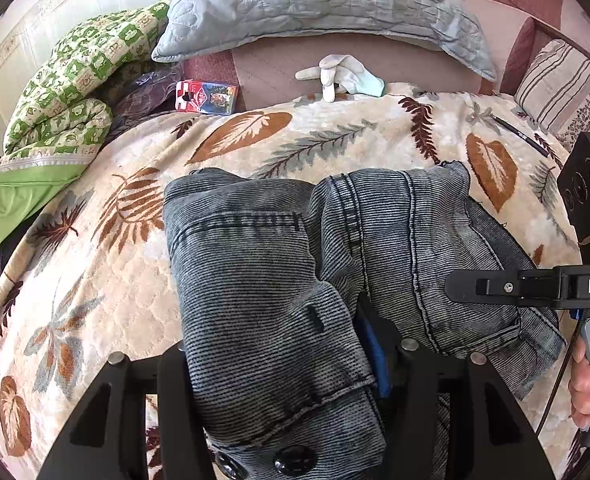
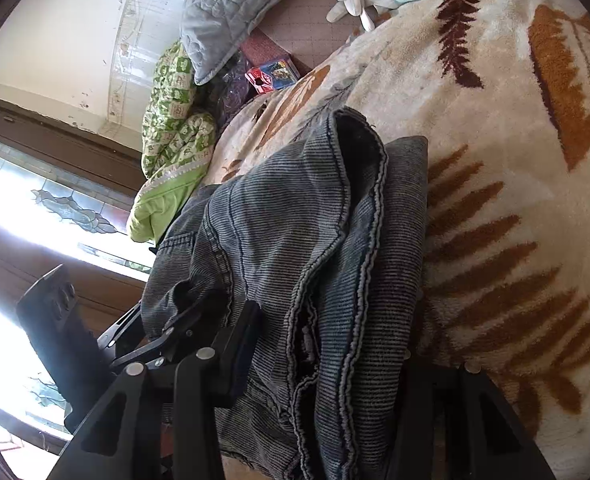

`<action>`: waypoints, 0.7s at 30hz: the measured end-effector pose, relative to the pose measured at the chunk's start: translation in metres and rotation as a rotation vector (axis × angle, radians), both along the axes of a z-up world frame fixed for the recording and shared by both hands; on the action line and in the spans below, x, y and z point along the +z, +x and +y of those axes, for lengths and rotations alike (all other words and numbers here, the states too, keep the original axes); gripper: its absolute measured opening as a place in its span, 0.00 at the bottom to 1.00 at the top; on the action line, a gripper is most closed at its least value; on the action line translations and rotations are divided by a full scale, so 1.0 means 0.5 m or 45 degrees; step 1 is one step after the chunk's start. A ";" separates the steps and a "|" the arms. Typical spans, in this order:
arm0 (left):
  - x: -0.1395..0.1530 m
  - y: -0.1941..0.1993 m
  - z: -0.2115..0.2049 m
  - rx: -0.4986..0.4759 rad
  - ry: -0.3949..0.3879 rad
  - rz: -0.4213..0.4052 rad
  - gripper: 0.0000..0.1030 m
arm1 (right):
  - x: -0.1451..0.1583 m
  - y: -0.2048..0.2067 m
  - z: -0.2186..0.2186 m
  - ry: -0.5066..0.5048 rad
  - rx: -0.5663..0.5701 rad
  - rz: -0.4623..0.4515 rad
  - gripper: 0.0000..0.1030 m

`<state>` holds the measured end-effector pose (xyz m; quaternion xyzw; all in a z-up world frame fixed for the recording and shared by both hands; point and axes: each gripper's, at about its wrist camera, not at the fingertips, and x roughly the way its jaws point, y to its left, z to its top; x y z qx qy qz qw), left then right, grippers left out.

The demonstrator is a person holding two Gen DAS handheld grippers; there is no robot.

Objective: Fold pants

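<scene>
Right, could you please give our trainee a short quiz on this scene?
1. True or false: the pants lie on a leaf-patterned blanket.
2. What lies past the blanket's far edge? A) glove B) shoe C) cup
3. Fill in: the left tongs and right tongs each have the ___ between their fingers.
Key: 1 true; 2 A; 3 pants.

Grey-blue ribbed pants [image 1: 255,264] on cream blanket [image 1: 107,280] with rust, brown and grey leaves.
</scene>
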<state>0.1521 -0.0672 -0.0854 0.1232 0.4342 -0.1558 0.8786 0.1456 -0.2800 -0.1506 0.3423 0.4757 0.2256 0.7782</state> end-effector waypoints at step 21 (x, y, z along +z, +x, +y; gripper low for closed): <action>0.006 -0.006 0.008 0.032 -0.031 0.006 0.60 | 0.005 -0.012 0.004 -0.106 0.006 0.040 0.57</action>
